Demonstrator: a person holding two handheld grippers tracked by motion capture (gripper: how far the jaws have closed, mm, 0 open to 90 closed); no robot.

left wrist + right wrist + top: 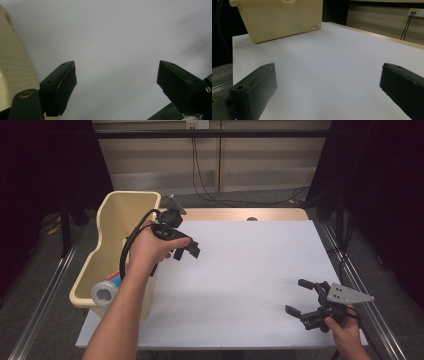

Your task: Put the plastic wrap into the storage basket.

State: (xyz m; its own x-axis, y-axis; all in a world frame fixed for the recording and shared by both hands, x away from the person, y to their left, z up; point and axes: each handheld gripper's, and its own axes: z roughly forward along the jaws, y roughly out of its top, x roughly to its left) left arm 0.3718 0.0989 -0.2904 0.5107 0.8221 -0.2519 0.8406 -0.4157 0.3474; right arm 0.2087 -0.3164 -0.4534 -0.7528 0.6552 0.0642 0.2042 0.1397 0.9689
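Note:
My left gripper (186, 252) hangs over the left part of the white table (250, 265), just right of a cream plastic bin (107, 222). Its jaws point down at the table and stand open with nothing between them; in the left gripper view the left gripper (117, 72) has bare white surface under it and the bin's wall (12, 62) at the left edge. My right gripper (296, 296) rests low near the table's front right corner, open and holding nothing. In the right gripper view the right gripper (327, 82) looks across the table toward the bin (279, 20).
Inside the bin's near end lies a grey roll or can (104, 292) with something red and blue beside it. A wooden strip (240, 214) borders the table's far edge. Cables hang down the back wall (200, 165). Metal rails run along both sides.

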